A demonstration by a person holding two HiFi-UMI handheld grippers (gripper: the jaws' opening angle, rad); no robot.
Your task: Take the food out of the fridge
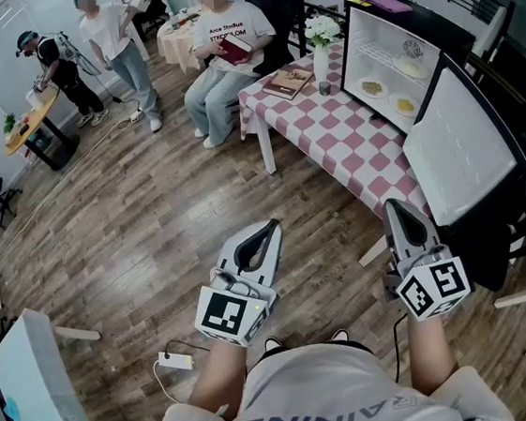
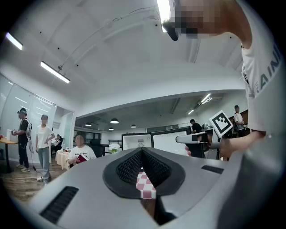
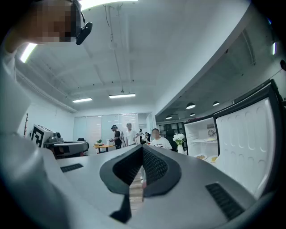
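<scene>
Fingers of left gripper and right gripper pressed together, empty; open fridge by checkered table

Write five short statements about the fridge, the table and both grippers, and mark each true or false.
1. The fridge has its door swung open. True.
2. The left gripper holds a plate. False: its jaws are together with nothing between them.
3. Plates of food sit on the shelves inside the fridge. True.
4. The right gripper reaches inside the fridge. False: it is outside the fridge, near the open door, jaws together and empty.
5. A vase of white flowers stands on the checkered table. True.
</scene>
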